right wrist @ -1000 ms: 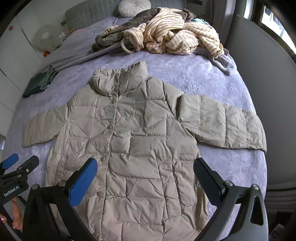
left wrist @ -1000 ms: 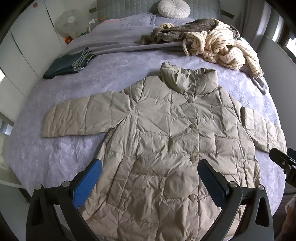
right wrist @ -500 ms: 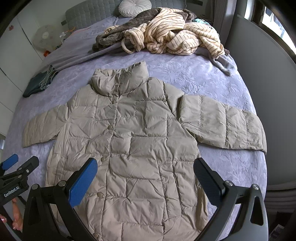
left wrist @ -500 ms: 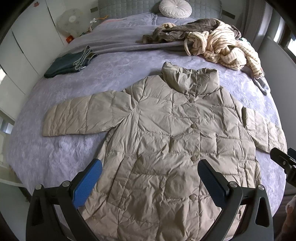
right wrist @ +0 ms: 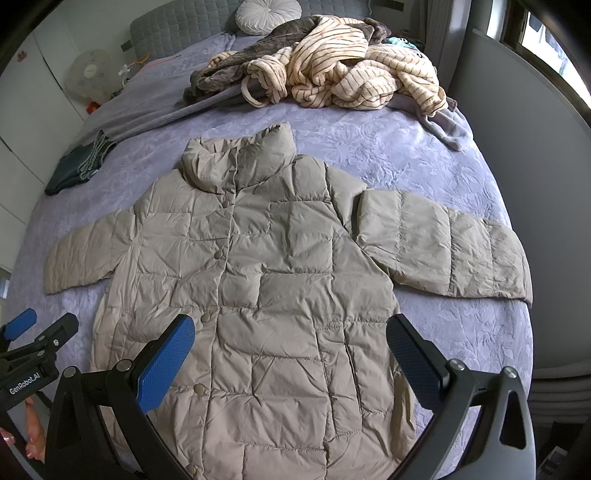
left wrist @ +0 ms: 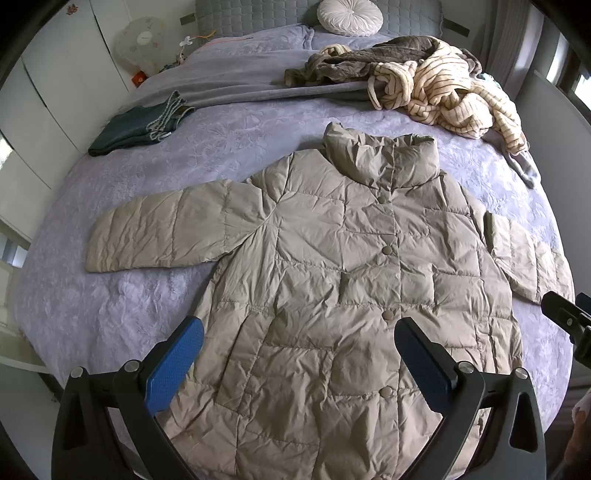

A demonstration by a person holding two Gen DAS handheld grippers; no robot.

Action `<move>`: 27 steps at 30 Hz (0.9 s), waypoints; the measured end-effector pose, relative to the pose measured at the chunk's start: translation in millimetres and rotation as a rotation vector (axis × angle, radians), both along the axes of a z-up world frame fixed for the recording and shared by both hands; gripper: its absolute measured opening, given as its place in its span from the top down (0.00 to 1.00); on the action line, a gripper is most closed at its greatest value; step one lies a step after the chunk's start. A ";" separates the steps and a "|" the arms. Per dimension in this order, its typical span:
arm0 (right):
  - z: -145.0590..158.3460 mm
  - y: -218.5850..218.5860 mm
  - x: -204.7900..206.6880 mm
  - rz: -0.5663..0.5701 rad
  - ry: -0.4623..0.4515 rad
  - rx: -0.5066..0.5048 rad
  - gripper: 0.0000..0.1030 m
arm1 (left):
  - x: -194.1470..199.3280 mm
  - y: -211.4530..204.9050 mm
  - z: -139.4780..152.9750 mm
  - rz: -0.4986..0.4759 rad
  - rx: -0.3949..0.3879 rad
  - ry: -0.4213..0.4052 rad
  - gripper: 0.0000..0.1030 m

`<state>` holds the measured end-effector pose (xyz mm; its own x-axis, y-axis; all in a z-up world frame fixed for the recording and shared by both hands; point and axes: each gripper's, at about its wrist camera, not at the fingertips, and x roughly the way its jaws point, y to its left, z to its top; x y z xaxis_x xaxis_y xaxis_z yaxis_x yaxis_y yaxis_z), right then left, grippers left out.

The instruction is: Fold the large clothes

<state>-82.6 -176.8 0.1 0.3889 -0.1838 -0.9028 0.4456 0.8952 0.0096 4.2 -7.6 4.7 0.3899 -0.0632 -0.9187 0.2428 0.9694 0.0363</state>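
1. The left gripper point(left wrist: 299, 350) hangs above the lower part of a beige quilted puffer coat point(left wrist: 351, 295), its blue-padded fingers point(left wrist: 173, 365) spread wide with nothing between them.
2. The right gripper point(right wrist: 290, 347) hangs likewise over the coat's lower half, jaws wide apart and empty, its blue pads clear of the fabric.
3. The coat lies flat, front up and buttoned, on a lavender bedspread point(left wrist: 110, 306), straight ahead of and beneath both grippers. Its collar point(left wrist: 380, 158) points away from them and its hem lies nearest them.
4. One sleeve point(left wrist: 166, 229) stretches out to the left gripper's left; the other sleeve point(right wrist: 443, 247) stretches out to the right gripper's right.
5. Beyond the collar, far ahead of both grippers, sits a heap of striped cream and brown clothes point(left wrist: 436, 88).
6. Ahead and to the left of the left gripper lies a folded dark green garment point(left wrist: 136, 129).
7. A round white cushion point(left wrist: 349, 16) rests at the head of the bed, farthest from the grippers.
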 end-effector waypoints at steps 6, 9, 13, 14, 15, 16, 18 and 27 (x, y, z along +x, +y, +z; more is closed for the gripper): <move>0.2 -0.1 0.1 0.000 -0.001 0.001 0.00 | 0.2 -0.2 0.1 -0.002 0.001 0.000 0.00; 0.4 -0.1 0.2 -0.001 -0.002 0.000 0.00 | 0.4 -0.3 -0.2 0.000 0.001 0.000 0.00; 0.7 -0.4 0.3 0.000 -0.001 0.000 0.00 | 0.0 -0.5 0.4 0.000 0.001 0.000 0.00; 0.7 -0.5 0.3 0.000 -0.001 0.000 0.00 | 0.2 -0.5 0.2 0.000 0.002 0.000 0.00; 0.9 -0.7 0.4 -0.001 -0.001 0.001 0.00 | 0.3 0.9 -0.2 0.001 0.002 0.000 0.00; 0.9 -0.6 0.3 -0.001 -0.002 0.001 0.00 | 0.3 0.9 -0.1 0.001 0.001 0.000 0.00; 1.0 -0.8 0.4 0.000 -0.002 -0.001 0.00 | 0.4 0.8 -0.2 0.000 0.002 0.000 0.00; 1.5 -0.7 0.4 0.001 -0.004 0.000 0.00 | 0.4 0.4 0.0 0.000 0.002 0.001 0.00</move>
